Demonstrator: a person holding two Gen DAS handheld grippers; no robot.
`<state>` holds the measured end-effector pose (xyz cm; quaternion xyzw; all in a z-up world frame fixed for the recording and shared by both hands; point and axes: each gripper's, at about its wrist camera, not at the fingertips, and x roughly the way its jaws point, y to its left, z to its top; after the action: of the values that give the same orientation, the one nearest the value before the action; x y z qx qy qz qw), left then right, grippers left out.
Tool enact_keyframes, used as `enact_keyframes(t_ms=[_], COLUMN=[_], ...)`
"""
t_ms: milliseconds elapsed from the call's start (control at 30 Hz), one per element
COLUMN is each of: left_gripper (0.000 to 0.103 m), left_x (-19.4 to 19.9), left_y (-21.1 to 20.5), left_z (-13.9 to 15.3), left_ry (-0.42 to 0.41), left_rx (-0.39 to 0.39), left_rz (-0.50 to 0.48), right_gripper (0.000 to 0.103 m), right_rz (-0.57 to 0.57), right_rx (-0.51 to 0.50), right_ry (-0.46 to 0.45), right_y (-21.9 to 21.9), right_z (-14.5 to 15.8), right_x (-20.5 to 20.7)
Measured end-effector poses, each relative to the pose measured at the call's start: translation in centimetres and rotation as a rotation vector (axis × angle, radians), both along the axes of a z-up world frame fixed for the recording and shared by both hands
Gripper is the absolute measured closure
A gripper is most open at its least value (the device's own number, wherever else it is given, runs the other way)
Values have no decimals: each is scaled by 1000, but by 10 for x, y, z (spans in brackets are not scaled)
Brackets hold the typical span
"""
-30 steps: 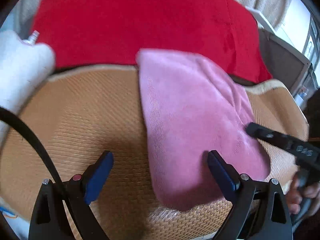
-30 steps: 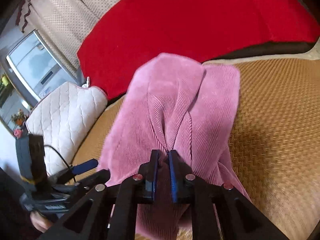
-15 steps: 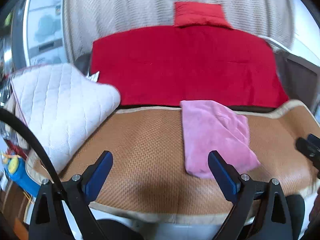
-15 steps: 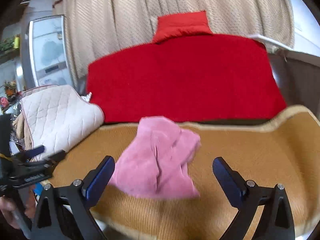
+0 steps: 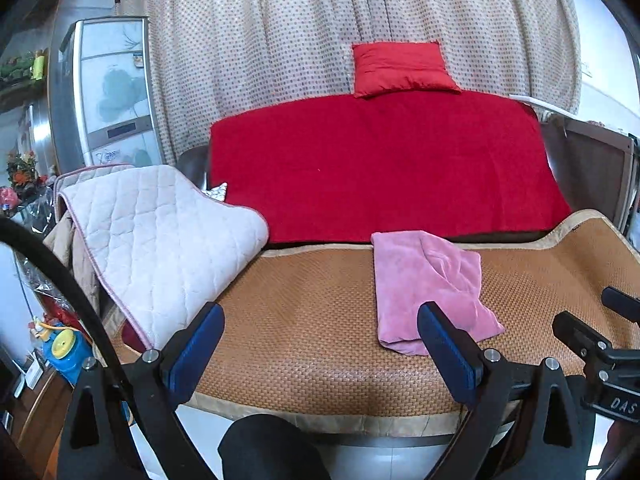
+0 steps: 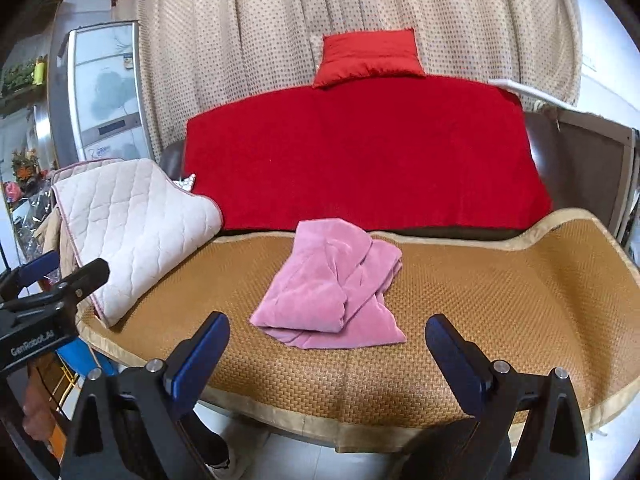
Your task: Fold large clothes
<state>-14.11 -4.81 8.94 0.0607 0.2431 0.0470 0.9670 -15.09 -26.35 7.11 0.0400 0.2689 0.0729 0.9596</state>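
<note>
Grippers (image 5: 320,340) (image 6: 326,344) level, jaws spread, off garment (image 6: 328,286)

One pink garment (image 6: 328,288), one red cushion (image 6: 370,58), one quilted pad (image 6: 132,224), two grippers.

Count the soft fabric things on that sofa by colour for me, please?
Red: 2, the red blanket and the red cushion.
Pink: 1, the folded pink garment.
White: 1, the quilted pad.
Total: 4.
</note>
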Motion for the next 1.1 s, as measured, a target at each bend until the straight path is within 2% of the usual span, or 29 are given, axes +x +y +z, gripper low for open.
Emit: enact_keyframes(t_ms=[100, 300, 1100], left_gripper=[6, 6, 6], left_x=[-7, -10, -15], left_y=[-3, -6, -2], left_z=[5, 10, 4], left_ry=[-32, -29, -19], left_rx=[26, 34, 22], left_rz=[12, 1, 24], right_gripper=[3, 3, 3], right_rz=[12, 10, 24], right_rx=[10, 24, 53], right_ry=[-21, -39, 2], right_y=[2, -1, 7], right_z=[7, 11, 2], right_x=[-6, -7, -1])
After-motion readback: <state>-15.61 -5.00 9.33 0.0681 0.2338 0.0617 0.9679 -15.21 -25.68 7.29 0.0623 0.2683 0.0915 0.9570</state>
